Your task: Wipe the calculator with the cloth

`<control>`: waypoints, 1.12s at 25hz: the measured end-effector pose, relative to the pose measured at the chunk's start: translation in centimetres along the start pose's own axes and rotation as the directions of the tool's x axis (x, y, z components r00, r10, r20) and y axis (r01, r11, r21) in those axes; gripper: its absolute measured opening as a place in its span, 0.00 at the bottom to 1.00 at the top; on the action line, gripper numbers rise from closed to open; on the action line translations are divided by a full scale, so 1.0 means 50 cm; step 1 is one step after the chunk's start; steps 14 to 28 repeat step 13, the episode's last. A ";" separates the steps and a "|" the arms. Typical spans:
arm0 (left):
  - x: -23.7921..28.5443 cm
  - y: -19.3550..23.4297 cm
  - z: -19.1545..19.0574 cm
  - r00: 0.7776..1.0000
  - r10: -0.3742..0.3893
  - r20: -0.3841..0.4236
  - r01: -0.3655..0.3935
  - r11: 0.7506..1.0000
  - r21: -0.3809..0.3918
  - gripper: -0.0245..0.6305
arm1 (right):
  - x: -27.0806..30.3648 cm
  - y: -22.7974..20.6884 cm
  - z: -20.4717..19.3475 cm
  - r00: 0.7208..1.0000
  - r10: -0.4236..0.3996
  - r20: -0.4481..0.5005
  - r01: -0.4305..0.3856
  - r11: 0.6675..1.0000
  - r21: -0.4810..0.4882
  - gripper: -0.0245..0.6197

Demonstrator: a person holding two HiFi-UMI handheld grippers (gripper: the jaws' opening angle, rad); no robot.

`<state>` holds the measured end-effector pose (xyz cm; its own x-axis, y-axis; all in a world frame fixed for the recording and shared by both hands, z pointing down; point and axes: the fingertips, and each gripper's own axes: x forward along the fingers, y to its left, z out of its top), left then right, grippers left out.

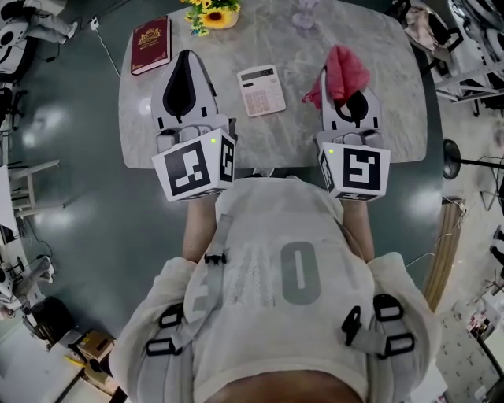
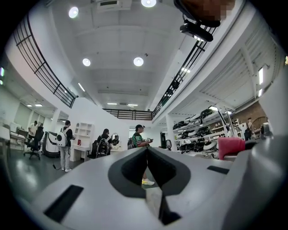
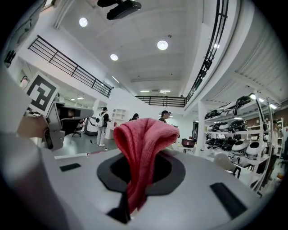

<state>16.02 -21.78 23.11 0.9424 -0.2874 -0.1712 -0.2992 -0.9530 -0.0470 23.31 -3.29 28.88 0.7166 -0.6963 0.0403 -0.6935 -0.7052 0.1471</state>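
Observation:
A pale calculator lies flat on the grey marble table, between my two grippers. My left gripper hovers to its left, jaws shut with nothing between them, as the left gripper view also shows. To the calculator's right, my right gripper is shut on a red cloth. The cloth bunches up out of the jaws and droops over them in the right gripper view. Both grippers point out over the table, away from the person.
A dark red book lies at the table's far left corner. Yellow flowers and a clear glass stand along the far edge. Chairs and equipment surround the table; people stand far off in the room.

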 end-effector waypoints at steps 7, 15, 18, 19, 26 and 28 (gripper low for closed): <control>-0.018 0.020 0.005 0.999 0.048 0.001 -0.048 0.999 -0.003 0.07 | -0.005 -0.001 -0.007 1.000 0.009 -0.013 -0.009 1.000 -0.006 0.12; -0.033 0.028 0.001 0.998 0.067 0.013 -0.067 0.998 -0.011 0.07 | -0.011 -0.004 -0.012 1.000 0.014 -0.021 -0.014 1.000 -0.009 0.12; -0.033 0.028 0.001 0.998 0.067 0.013 -0.067 0.998 -0.011 0.07 | -0.011 -0.004 -0.012 1.000 0.014 -0.021 -0.014 1.000 -0.009 0.12; -0.033 0.028 0.001 0.998 0.067 0.013 -0.067 0.998 -0.011 0.07 | -0.011 -0.004 -0.012 1.000 0.014 -0.021 -0.014 1.000 -0.009 0.12; -0.033 0.028 0.001 0.998 0.067 0.013 -0.067 0.998 -0.011 0.07 | -0.011 -0.004 -0.012 1.000 0.014 -0.021 -0.014 1.000 -0.009 0.12; -0.033 0.028 0.001 0.998 0.067 0.013 -0.067 0.998 -0.011 0.07 | -0.011 -0.004 -0.012 1.000 0.014 -0.021 -0.014 1.000 -0.009 0.12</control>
